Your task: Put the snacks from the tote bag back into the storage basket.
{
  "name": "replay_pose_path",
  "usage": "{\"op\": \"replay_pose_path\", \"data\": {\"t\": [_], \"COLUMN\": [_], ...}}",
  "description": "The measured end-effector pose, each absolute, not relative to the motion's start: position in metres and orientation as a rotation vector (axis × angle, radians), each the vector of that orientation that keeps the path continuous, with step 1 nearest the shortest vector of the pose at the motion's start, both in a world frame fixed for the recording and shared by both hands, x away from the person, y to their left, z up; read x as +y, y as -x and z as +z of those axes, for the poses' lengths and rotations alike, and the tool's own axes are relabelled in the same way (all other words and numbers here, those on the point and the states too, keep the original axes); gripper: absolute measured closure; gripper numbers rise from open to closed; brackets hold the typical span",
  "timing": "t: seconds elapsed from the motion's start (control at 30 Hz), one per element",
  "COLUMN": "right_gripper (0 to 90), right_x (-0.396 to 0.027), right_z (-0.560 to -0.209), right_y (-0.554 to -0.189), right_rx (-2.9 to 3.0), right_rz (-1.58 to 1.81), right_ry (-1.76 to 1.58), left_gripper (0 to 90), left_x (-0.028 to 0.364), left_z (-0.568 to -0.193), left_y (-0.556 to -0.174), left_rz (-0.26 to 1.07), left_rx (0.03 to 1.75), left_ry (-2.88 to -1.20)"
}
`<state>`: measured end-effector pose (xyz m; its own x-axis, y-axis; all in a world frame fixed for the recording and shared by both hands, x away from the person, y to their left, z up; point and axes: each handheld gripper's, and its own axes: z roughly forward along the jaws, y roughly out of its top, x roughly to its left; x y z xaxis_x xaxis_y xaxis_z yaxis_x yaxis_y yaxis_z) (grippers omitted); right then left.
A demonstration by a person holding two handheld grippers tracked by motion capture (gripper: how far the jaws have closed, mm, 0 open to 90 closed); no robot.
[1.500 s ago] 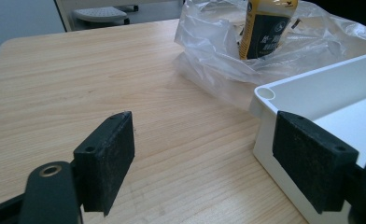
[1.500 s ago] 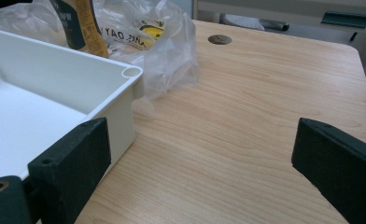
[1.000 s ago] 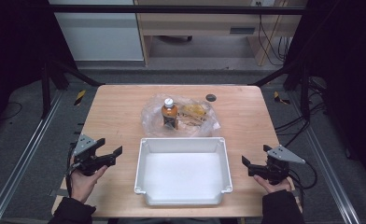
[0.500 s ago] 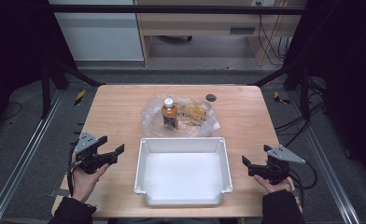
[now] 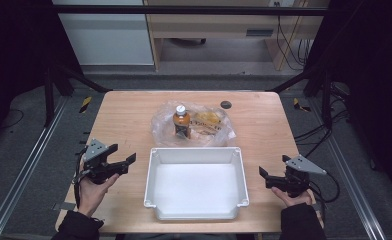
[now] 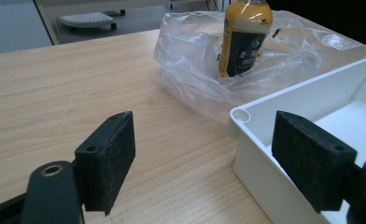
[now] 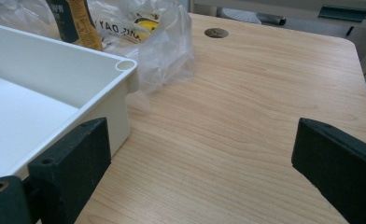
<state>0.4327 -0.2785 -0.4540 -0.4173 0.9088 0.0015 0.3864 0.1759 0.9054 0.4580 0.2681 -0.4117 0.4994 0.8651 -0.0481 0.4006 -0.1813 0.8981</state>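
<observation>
Grippers flank the white tray — left gripper spread, right gripper spread; bottle stands in plastic bag behind.

Bright, evenly lit table; dark surroundings.

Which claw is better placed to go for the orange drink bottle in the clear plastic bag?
Probably the left claw. The orange drink bottle with the white cap stands toward the left of the clear plastic bag, and the left gripper view faces it. The right claw sits farther off, beside the white plastic tray.
</observation>
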Motion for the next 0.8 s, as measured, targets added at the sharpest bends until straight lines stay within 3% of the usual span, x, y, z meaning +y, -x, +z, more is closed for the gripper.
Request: {"op": "replay_pose_path", "data": {"t": [0.8], "right_gripper": [4.9], "right_x": [-0.28], "right_z": [-0.453], "right_y": [-0.433], "right_rx": [1.885], "right_rz": [1.209], "right_ry": [-1.224], "left_gripper": [22.2], "left_x": [0.246], "left_z": [-0.396], "left_y": [-0.479], "left_rz": [0.615], "left_rx": [1.018], "left_ry": [-1.774]}}
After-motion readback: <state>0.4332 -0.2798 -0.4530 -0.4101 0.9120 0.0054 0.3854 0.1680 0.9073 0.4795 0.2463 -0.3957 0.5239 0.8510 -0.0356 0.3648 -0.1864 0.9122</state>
